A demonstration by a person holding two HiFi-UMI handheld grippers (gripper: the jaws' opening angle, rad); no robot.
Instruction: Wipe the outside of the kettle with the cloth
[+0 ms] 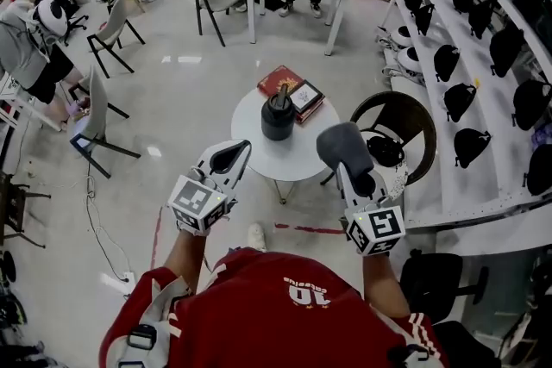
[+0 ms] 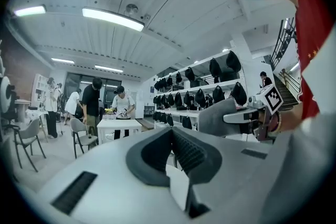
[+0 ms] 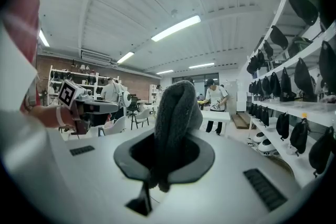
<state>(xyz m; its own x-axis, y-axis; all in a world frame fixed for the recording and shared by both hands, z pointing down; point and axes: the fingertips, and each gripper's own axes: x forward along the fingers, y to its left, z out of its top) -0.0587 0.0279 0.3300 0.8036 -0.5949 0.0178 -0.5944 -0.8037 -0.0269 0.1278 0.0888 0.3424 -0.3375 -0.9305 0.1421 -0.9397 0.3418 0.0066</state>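
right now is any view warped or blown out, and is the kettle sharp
Head view: even light, small glare on the pale floor, dark grey kettle sharp. Left gripper view: strong fisheye, black corners, ceiling strip light blown out. Right gripper view: same warp, fuzzy grey cloth in focus.

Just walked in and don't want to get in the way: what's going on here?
A person in a red shirt holds a claw in each hand near a small round table. The right claw is shut on a grey cloth; the left claw is shut and empty. The dark kettle stands on the table beside some books; neither claw touches it.
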